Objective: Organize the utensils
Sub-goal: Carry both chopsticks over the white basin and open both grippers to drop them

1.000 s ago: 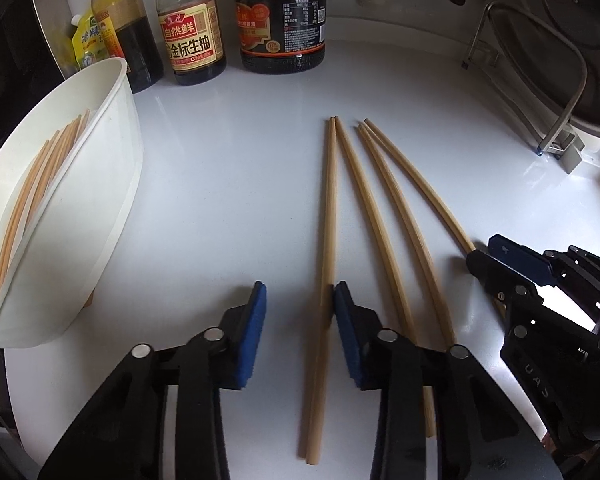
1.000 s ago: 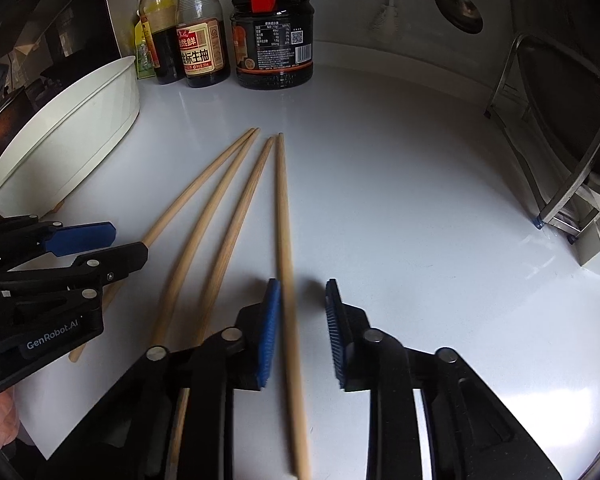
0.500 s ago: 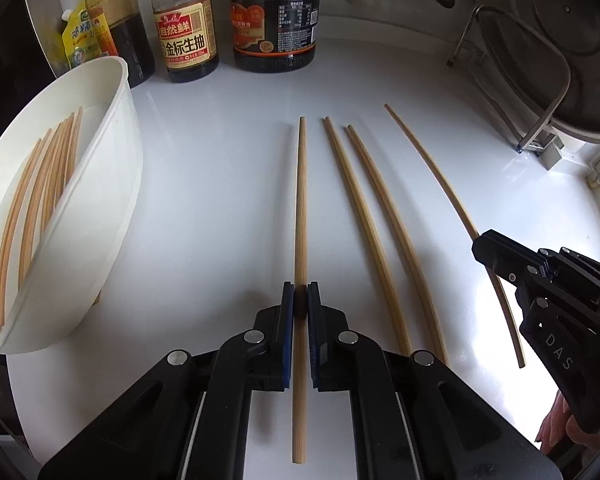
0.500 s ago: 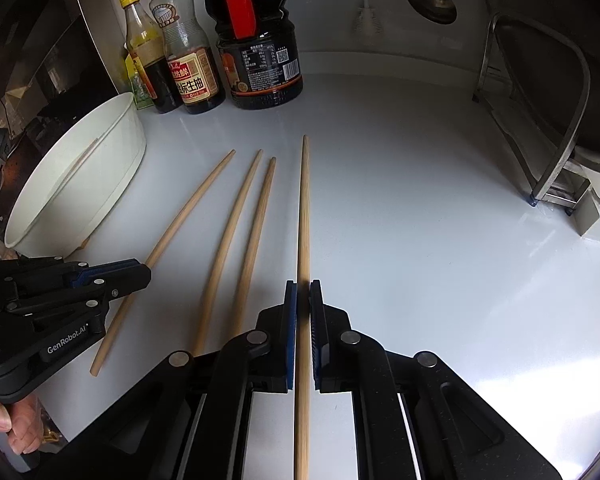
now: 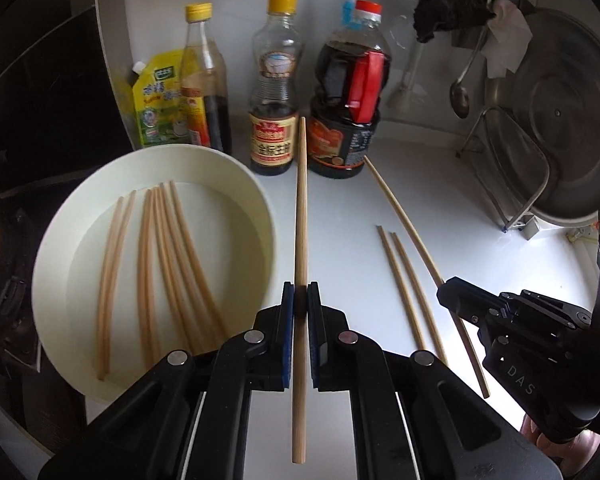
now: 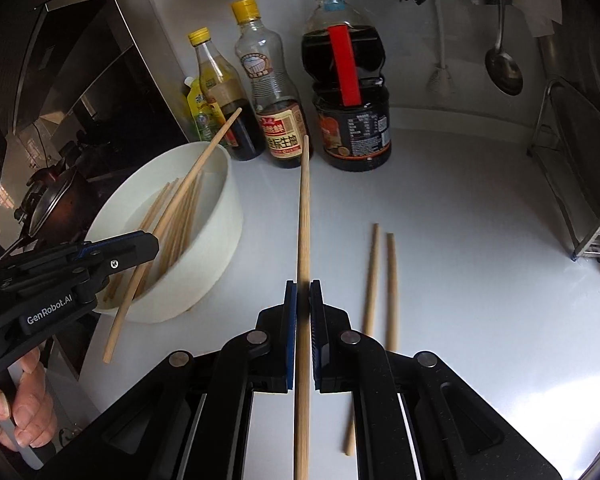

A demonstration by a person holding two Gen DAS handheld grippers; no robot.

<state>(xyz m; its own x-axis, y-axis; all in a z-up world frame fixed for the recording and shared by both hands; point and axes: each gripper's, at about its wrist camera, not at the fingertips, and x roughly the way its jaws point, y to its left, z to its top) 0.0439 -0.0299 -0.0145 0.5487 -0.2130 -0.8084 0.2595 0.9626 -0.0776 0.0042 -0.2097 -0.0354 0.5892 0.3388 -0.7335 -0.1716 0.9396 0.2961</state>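
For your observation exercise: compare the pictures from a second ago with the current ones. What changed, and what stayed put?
Both grippers closed on a chopstick and lifted it off the counter: the left gripper holds one chopstick, the right gripper another. Unchanged: two chopsticks lie on the white counter, the white bowl keeps its chopsticks, and the sauce bottles stand behind.

We see a glossy white surface point(image 6: 480, 220) catching bright daylight. Along its far edge stand sauce bottles point(image 5: 275, 92) against a white wall point(image 6: 416, 8); a ladle point(image 6: 503, 68) hangs there, a metal rack point(image 5: 516, 168) at right.
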